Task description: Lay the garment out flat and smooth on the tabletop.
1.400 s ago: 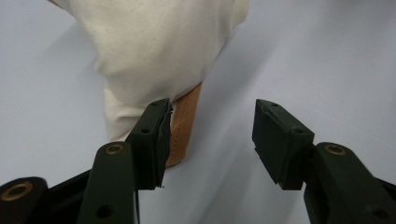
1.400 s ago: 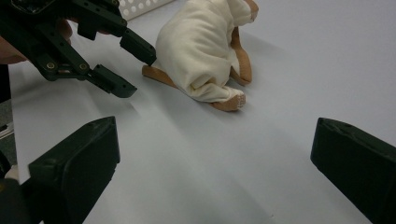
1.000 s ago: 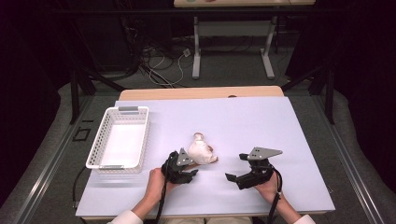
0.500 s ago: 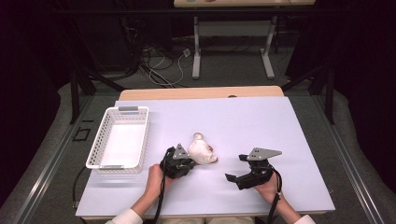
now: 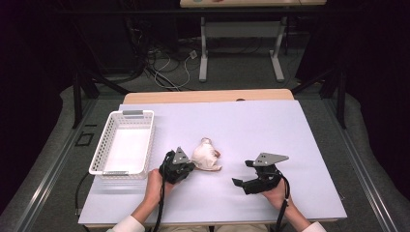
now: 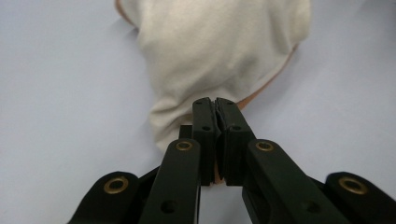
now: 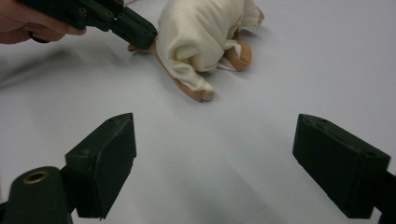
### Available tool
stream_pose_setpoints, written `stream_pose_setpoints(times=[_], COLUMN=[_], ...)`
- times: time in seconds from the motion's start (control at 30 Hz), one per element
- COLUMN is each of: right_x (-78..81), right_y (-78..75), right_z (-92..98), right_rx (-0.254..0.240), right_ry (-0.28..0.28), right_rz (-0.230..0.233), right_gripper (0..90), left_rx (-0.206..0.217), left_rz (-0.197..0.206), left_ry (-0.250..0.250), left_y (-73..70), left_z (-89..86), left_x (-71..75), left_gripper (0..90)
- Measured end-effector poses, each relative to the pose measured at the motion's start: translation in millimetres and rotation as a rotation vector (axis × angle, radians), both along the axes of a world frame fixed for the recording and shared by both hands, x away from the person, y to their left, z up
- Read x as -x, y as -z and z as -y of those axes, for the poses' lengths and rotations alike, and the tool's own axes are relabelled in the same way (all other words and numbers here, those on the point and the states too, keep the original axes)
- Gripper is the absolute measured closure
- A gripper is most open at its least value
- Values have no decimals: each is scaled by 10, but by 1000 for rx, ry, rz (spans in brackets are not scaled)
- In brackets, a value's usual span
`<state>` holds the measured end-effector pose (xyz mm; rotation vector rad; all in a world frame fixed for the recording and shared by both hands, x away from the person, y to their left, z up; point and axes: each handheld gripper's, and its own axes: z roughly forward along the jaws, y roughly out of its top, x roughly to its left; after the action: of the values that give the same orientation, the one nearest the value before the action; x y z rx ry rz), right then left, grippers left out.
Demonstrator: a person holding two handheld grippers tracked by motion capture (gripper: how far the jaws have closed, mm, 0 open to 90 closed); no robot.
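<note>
A crumpled cream cloth (image 5: 207, 155) with a tan lining lies near the middle of the white table. My left gripper (image 5: 191, 166) reaches it from the left and is shut on its near edge; in the left gripper view the jaws (image 6: 215, 105) meet with a fold of cloth (image 6: 219, 46) pinched between them. My right gripper (image 5: 241, 173) rests on the table to the right of the cloth, apart from it. Its jaws (image 7: 217, 140) stand wide and have just been closing a little, with nothing between them. The right gripper view shows the cloth (image 7: 205, 37) ahead and the left gripper (image 7: 140, 30) on its edge.
A white plastic basket (image 5: 145, 140) stands at the table's left, close to my left hand. The white tabletop (image 5: 270, 125) runs back to a wooden strip at the far edge. Beyond it are table legs and cables on the floor.
The left gripper's jaws have closed onto the cloth's edge and the hand has shifted slightly toward the left. The right hand has stayed in place.
</note>
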<state>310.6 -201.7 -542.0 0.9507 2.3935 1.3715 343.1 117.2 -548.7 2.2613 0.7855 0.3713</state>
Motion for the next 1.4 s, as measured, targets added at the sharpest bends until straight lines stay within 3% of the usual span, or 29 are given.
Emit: stream_pose_setpoints(times=[0.23, 0.43, 0.53, 0.63, 0.7, 0.8, 0.97, 1.1, 1.4], right_x=[-109, -197, -247, -310, -346, -395, -493, -562, -653], right_y=[16, 15, 35, 52, 60, 68, 87, 120, 174], right_z=[-91, -178, -226, -273, -300, -345, -432, -524, -689], right_rx=[31, 63, 67, 72, 74, 73, 81, 78, 117], right_ry=[36, 38, 35, 48, 46, 52, 49, 48, 44], right_rz=[13, 28, 21, 10, 11, 9, 13, 6, 0], right_gripper=[243, 349, 390, 423, 438, 480, 514, 517, 575], left_rx=[-20, -32, -21, -15, -30, -30, -51, -52, -79], left_rz=[6, 2, -5, 3, 15, 34, 81, 88, 130], left_ry=[-76, -72, -49, -40, -42, -29, -4, 0, -4], left_y=[4, 0, -22, -46, -55, -62, -81, -60, -11], left_z=[-117, -113, -83, -45, -15, 43, 138, 189, 290], left_x=[-55, -41, 0, 57, 81, 117, 158, 160, 137], left_gripper=[870, 853, 777, 645, 501, 382, 282, 268, 375])
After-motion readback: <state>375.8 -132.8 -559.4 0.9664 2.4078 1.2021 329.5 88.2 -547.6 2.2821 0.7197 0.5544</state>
